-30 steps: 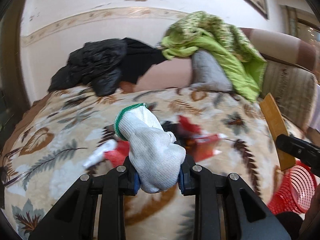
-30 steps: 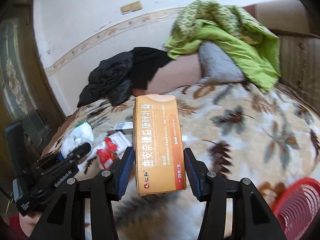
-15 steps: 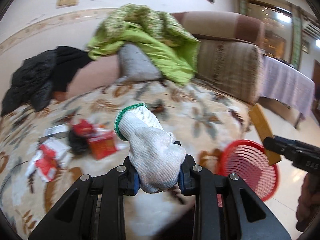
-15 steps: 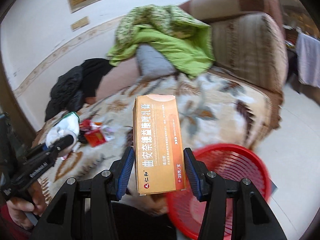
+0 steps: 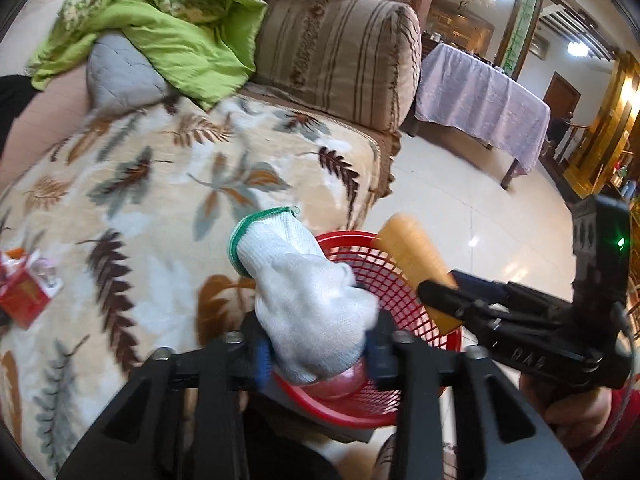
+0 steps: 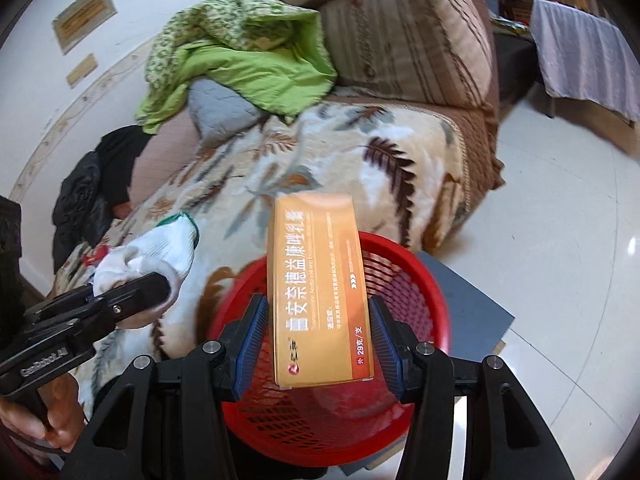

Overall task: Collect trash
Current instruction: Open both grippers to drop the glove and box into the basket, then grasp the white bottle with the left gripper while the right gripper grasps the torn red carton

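The red mesh basket [image 6: 434, 304] sits on the pale tiled floor [image 6: 568, 216], hard against the near edge of the sofa. Above its mouth the right tool [image 6: 318, 346] has its blue pads pressed against the sides of an orange carton [image 6: 320, 300] printed with Chinese characters, standing upright. Just to the left, the left tool [image 5: 316, 354] pinches a balled white work glove [image 5: 304, 292] with a green cuff, over the basket's near left rim [image 5: 344, 236].

The sofa seat is covered by a cream blanket [image 5: 160, 208] with brown and grey leaves. Red wrappers [image 5: 24, 292] lie on it far to the left. At the back, a green quilt [image 6: 248, 64] is heaped over a grey cushion [image 6: 220, 104], with dark clothing [image 6: 92, 192] to its left. A striped armrest [image 5: 340, 52] closes the sofa's right end. Beyond it stands a table [image 5: 484, 100] under a lilac cloth.
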`<act>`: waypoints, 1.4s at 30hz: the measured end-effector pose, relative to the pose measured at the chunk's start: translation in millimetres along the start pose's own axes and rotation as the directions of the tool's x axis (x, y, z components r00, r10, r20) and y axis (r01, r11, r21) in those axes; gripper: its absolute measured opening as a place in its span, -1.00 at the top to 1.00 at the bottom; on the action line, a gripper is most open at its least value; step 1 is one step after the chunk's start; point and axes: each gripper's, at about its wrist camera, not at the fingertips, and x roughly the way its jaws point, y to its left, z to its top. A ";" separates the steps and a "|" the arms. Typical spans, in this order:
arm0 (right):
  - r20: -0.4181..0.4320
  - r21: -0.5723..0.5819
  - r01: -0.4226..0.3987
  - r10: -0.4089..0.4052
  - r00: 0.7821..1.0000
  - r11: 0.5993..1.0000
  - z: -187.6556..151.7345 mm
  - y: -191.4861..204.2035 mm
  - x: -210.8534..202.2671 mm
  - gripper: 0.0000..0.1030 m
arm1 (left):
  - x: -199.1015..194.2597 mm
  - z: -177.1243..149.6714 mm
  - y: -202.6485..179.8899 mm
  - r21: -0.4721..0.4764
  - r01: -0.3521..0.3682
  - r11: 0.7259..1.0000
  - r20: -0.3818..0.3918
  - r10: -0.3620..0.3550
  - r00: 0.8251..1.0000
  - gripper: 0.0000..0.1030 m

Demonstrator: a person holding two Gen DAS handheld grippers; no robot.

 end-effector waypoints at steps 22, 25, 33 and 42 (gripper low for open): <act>-0.067 -0.227 -0.251 0.242 0.968 0.941 7.3 157.0 30.4 -0.24 | -113.7 -55.4 172.8 -0.315 -0.265 0.911 0.092 0.307 0.947 -0.13; -0.100 -0.274 -0.294 0.277 0.956 0.916 4.4 195.0 40.4 -0.25 | -133.8 -73.9 214.8 -0.401 -0.302 0.865 0.087 0.364 0.927 -0.13; -0.185 -0.378 -0.374 0.327 0.927 0.847 -10.3 278.8 71.2 -0.29 | -199.9 -129.2 361.7 -0.655 -0.441 0.614 0.026 0.602 0.798 -0.14; -0.243 -0.351 -0.433 0.366 0.898 0.830 -20.6 307.3 99.3 -0.29 | -173.4 -147.2 474.4 -0.747 -0.350 0.566 -0.023 0.503 0.864 0.30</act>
